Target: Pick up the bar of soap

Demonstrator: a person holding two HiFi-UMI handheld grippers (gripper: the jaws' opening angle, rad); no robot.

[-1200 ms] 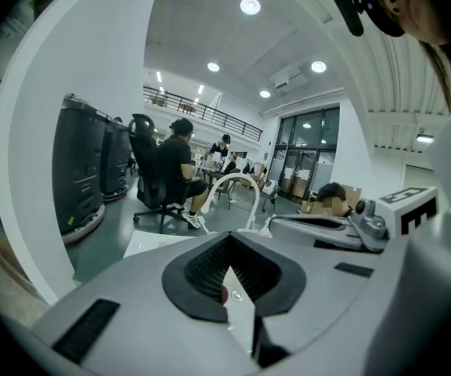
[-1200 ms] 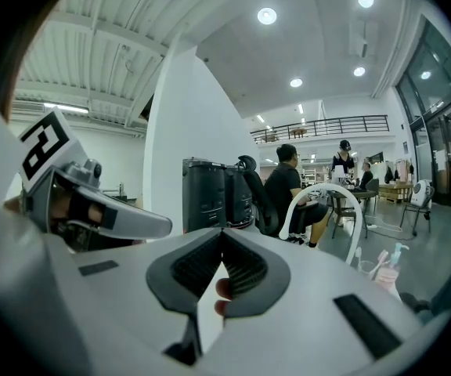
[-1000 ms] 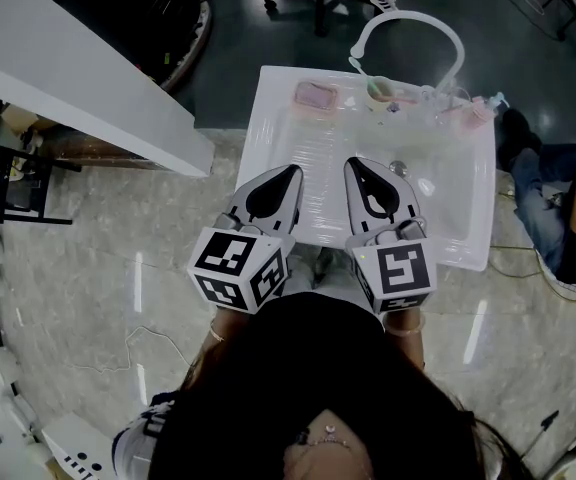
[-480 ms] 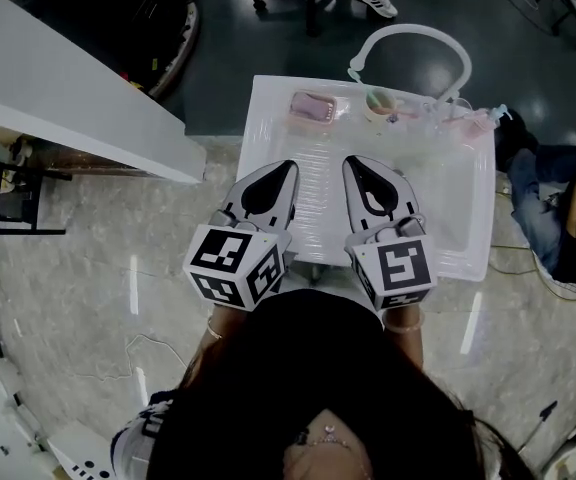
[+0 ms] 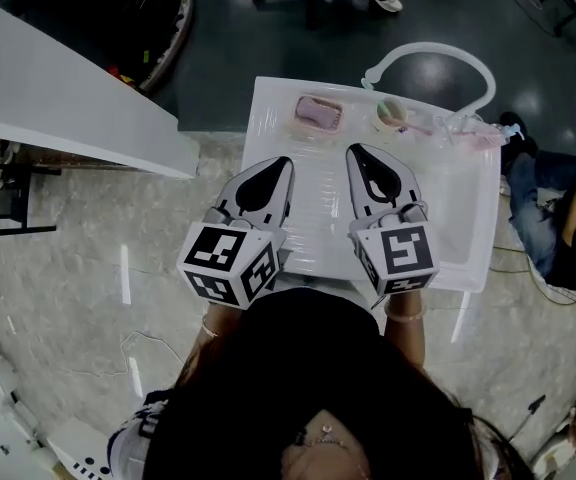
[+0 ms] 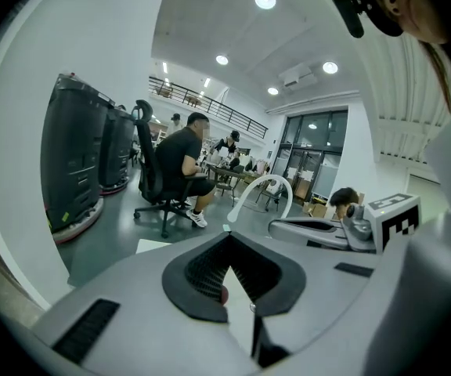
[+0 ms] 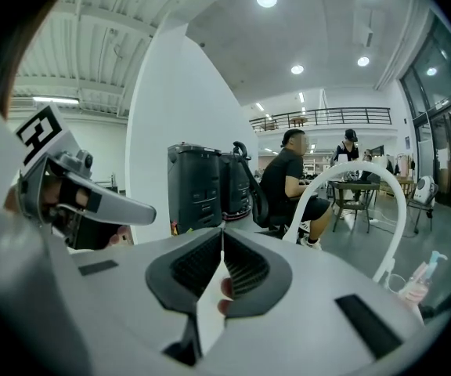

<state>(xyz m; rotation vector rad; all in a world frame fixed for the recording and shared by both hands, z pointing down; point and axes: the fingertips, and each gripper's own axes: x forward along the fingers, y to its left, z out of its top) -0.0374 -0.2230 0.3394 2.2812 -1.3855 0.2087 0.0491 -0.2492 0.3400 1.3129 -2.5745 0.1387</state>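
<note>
A pink bar of soap [image 5: 318, 109] lies in a dish at the far left of the white sink top [image 5: 468, 230]. Both grippers hover side by side over the sink's near half, pointing towards the far edge. My left gripper [image 5: 282, 162] is shut and empty, its tips a short way short of the soap. My right gripper [image 5: 356, 150] is also shut and empty, just right of the soap's line. In the left gripper view the left gripper's [image 6: 228, 234] jaws meet at the tip. The right gripper's [image 7: 222, 229] jaws meet likewise in its own view.
A white looped hose [image 5: 438, 52] arches over the sink's far right. A small cup [image 5: 391, 114] and a pink bottle [image 5: 480, 137] stand below it. A white counter [image 5: 68, 88] lies to the left. One person sits at the right [image 5: 568, 218].
Both grippers have moved forward over the sink, closer to the soap, and stayed shut. The soap has not moved.
</note>
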